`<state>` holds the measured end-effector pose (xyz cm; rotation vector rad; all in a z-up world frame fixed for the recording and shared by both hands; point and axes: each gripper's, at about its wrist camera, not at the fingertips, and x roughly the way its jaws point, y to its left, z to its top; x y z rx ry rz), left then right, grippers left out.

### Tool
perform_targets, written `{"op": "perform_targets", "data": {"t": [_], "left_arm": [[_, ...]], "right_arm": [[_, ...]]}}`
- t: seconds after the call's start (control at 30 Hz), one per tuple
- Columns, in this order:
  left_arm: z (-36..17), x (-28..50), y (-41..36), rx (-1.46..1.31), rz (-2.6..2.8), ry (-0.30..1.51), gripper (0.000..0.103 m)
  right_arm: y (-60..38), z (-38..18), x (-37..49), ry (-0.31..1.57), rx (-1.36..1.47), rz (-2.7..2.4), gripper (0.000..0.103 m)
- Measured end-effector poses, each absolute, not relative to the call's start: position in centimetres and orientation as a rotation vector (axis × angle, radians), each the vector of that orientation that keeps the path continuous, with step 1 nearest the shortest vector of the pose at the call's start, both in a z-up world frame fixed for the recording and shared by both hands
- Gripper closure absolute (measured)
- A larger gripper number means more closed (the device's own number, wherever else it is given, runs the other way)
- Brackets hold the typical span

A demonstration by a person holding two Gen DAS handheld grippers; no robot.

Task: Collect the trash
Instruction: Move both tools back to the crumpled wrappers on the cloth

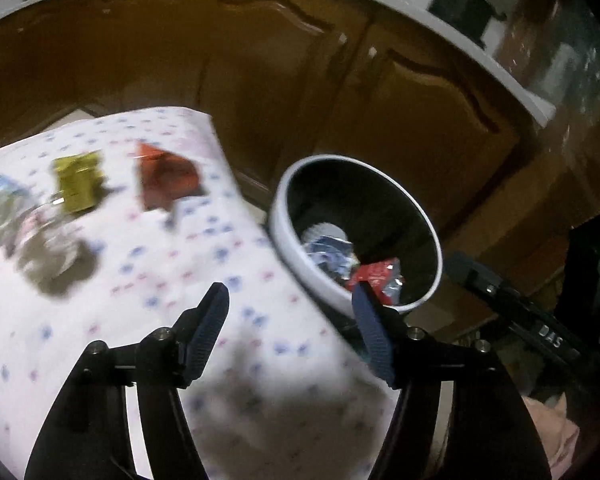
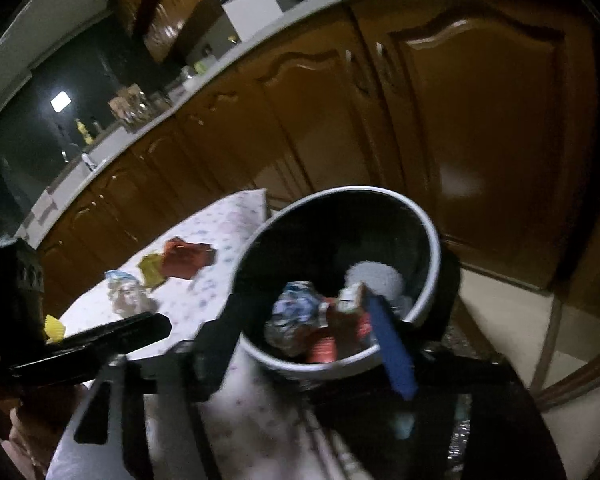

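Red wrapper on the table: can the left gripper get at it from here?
Probably yes. The left gripper is open and empty, and only bare tablecloth lies between it and the red wrapper.

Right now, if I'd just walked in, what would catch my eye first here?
Probably the white bin beside the table, already holding crumpled wrappers. Next, the flowered tablecloth with litter still on it: a red wrapper, a yellow-green one and a crushed clear bottle. The left gripper hovers open, empty, above the cloth.
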<state>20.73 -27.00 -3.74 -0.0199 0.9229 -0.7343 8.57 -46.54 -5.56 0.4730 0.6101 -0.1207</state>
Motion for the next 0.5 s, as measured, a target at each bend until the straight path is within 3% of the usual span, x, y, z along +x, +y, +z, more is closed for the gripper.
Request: {"op": "perform_targets", "data": {"t": [0.5], "left_arm": [[-5.1, 20.8, -13.0, -0.193, -0.518, 0.909, 0.037]], "right_arm": [[-37.3, -6.3, 10.4, 0.618, 0.466, 0.027, 0.024]]}}
